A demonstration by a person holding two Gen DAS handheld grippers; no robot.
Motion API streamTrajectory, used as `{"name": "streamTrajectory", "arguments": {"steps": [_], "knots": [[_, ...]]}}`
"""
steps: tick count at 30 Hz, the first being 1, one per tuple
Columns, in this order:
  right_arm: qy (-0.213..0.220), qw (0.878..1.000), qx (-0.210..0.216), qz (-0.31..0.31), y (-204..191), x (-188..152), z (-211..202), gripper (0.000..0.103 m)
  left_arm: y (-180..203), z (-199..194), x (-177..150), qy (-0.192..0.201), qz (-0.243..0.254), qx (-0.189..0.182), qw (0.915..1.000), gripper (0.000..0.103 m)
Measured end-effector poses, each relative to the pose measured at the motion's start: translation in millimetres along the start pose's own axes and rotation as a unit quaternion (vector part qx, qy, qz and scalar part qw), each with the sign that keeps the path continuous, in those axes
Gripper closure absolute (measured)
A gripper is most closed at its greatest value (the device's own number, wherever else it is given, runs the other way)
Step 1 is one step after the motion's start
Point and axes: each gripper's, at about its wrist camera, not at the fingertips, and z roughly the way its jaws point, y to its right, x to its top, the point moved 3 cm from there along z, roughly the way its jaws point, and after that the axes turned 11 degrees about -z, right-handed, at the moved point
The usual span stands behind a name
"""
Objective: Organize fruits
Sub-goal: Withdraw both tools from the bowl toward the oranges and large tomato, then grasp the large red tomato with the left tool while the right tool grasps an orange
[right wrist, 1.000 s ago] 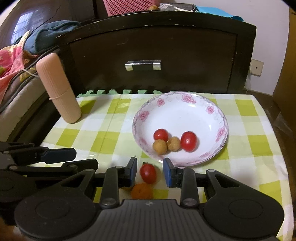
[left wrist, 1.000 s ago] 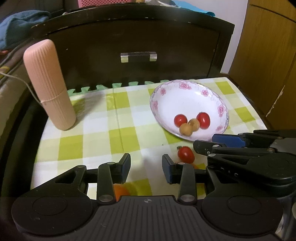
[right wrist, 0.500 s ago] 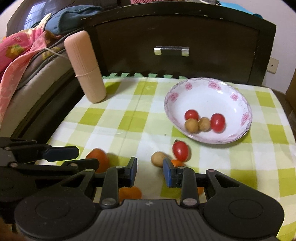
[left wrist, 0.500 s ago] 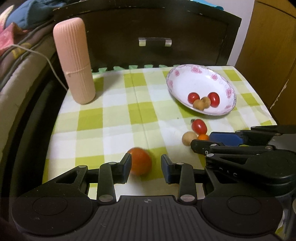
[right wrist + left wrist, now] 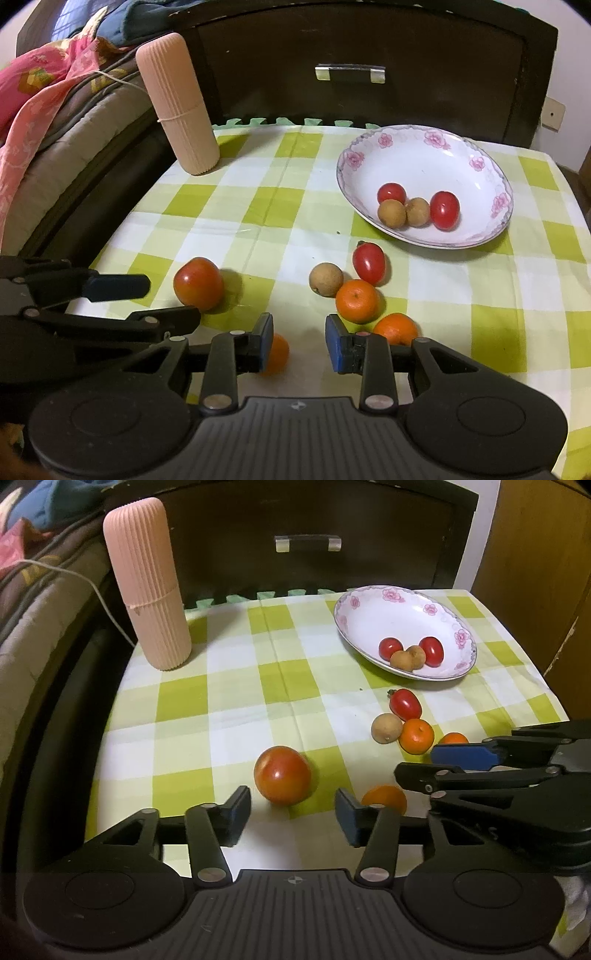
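Observation:
A white flowered plate (image 5: 369, 614) (image 5: 421, 155) at the back right holds two cherry tomatoes and two longans. Loose on the checked cloth lie a large tomato (image 5: 282, 774) (image 5: 198, 283), a cherry tomato (image 5: 406, 703) (image 5: 369, 264), a longan (image 5: 386, 728) (image 5: 326, 278) and three small oranges (image 5: 416, 736) (image 5: 357, 300). My left gripper (image 5: 291, 814) is open, its fingers just short of the large tomato. My right gripper (image 5: 299, 341) is open and empty, with one orange (image 5: 277, 352) behind its left finger and another orange (image 5: 396, 328) beside its right finger.
A tall pink ribbed cylinder (image 5: 147, 583) (image 5: 177, 103) stands at the back left. A dark wooden drawer front (image 5: 351, 74) closes off the back. A bed with bedding (image 5: 55, 122) runs along the left, and a wooden panel (image 5: 535, 554) stands at the right.
Both grippers have drawn back from the plate toward the near edge, so more loose fruit shows. The large tomato now lies ahead of my left gripper's fingers. Both stay open.

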Motion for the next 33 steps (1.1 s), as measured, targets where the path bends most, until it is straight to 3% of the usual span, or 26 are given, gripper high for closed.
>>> {"name": "streamTrajectory", "arguments": {"steps": [13,33], "knots": [[-0.016,1.000,0.013,-0.005,-0.5,-6.6,3.7,0.066,-2.5,19.9,5.4,-0.014,-0.009,0.011,0.9998,0.041],[-0.024,0.999,0.038,-0.006,-2.0,-4.8,7.8,0.061,-1.7,55.4,15.6,-0.054,-0.029,-0.006,0.9981,0.042]]}}
